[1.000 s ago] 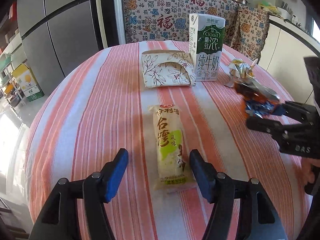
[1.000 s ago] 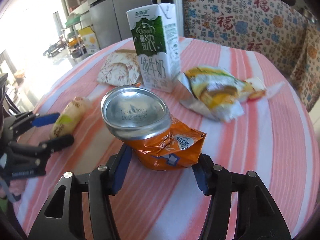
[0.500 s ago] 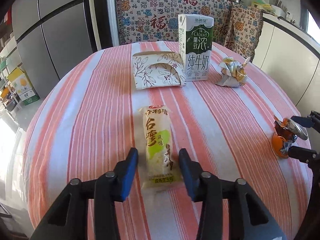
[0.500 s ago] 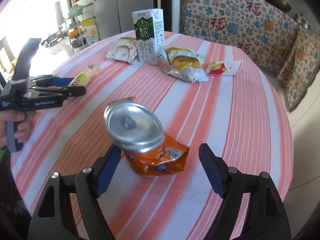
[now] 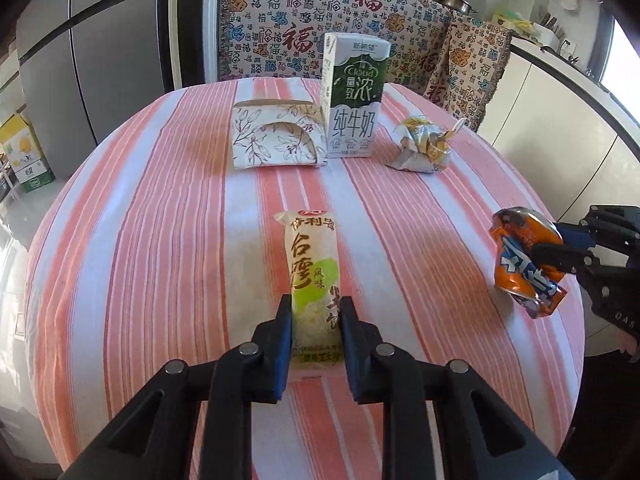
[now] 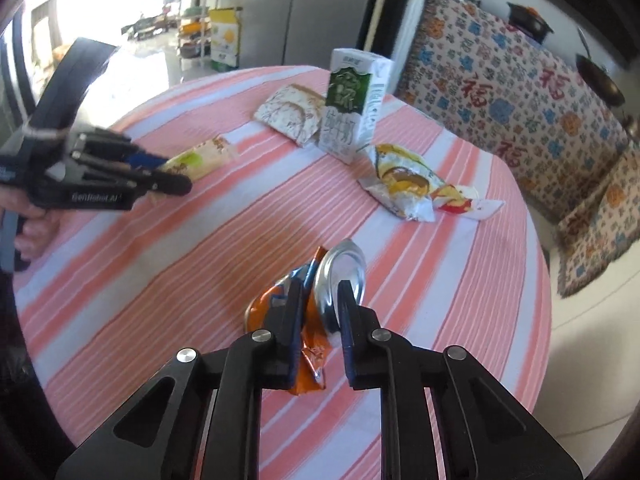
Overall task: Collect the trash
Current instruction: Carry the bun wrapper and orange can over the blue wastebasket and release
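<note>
Fingers of the left gripper press against both sides of the near end of a long snack packet, which lies flat on the striped tablecloth pointing away toward the far side. The right gripper clamps a crushed orange can, its silver end turned up between the narrow fingers, at the table's right edge; whether the can touches the cloth or hangs just above it, I cannot tell. Farther back, a green-and-white milk carton stands upright, with a leaf-printed paper box just beside it on its left. To the carton's right lies a crumpled wrapper, and the right wrist view shows a small red-and-white sachet touching that wrapper.
</note>
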{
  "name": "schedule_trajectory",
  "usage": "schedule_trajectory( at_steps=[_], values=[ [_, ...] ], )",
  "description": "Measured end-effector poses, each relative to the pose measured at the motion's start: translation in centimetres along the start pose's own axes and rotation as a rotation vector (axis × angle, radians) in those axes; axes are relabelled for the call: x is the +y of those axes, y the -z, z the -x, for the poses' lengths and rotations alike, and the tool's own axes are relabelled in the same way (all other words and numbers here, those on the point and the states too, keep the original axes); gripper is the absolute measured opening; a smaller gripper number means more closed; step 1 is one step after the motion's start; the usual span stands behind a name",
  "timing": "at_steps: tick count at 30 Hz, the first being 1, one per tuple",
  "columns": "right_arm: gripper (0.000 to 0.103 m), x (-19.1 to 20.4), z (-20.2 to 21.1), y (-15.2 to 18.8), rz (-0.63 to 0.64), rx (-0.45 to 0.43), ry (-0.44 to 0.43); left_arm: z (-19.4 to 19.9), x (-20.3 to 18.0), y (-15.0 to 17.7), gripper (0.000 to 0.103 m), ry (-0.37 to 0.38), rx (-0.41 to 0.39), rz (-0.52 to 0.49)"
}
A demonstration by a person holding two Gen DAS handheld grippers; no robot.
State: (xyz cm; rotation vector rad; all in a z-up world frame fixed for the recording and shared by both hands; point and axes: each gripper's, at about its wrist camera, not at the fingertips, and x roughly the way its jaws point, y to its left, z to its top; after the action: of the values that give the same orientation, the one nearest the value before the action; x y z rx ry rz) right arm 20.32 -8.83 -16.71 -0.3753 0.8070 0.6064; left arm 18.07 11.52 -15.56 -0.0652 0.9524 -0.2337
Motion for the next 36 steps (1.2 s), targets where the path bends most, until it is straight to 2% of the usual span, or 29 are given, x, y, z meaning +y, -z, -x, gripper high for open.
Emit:
schedule_trajectory(
  at_steps=[5, 13, 19, 23, 28, 36],
  values=[
    [0.012, -3.9, 2.0, 0.9, -0.175, -0.032, -0.031, 0.9, -2.9, -0.8, 0.022, 0.054, -0.015, -0.034],
    [0.012, -7.1, 4.7, 3.2, -0.261, -0.052, 0.001, 0.2, -9.9, -2.1, 0.022, 0.144, -0.01, -0.102],
    [0.012, -12.1, 8.1, 5.9, -0.362, -0.09, 0.052, -0.4, -16.0, -3.3, 0.022, 0.211, -0.001, -0.186],
    [0.012, -16.8, 11.4, 9.2, -0.442, -0.106, 0.132, -1.3, -21.2, -4.1, 0.022, 0.282, 0.011, -0.246],
    [0.012, -23.0, 14.7, 15.2, -0.554, -0.076, 0.254, -3.2, -28.6, -4.4, 0.022, 0.371, 0.035, -0.324],
    [0.012, -30.9, 16.0, 23.7, -0.73, -0.002, 0.364, -8.1, -39.6, -3.5, 0.022, 0.463, 0.11, -0.417]
  ],
)
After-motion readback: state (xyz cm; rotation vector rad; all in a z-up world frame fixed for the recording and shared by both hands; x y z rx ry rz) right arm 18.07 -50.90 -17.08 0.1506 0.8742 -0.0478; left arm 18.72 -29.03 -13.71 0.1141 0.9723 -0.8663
